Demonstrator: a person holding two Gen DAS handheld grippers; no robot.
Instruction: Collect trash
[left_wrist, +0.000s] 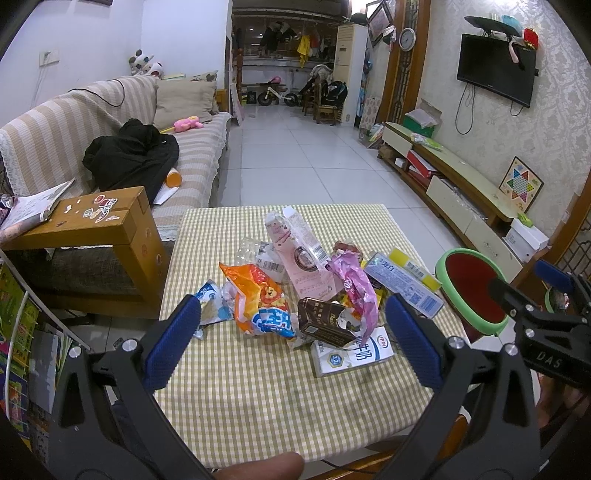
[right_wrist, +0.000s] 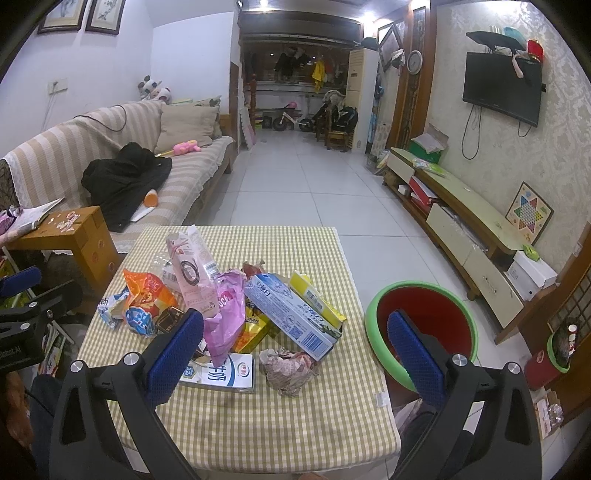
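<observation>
Both the left gripper (left_wrist: 291, 328) and right gripper (right_wrist: 295, 350) hover spread wide, empty. Nearest the bin (right_wrist: 384, 343), a crumpled paper wad (right_wrist: 288, 371) sits on the table (right_wrist: 295, 424): probably light, compressible; pinch across its middle. Beyond lie stiffer cartons (right_wrist: 291, 314).

trash pile (right_wrist: 229, 314) mid-table, near cloth (right_wrist: 258, 424) bare

The right gripper's body (left_wrist: 550, 354) reads "DAS" and the white milk carton (right_wrist: 225, 373) "32" (other print too blurred).
</observation>
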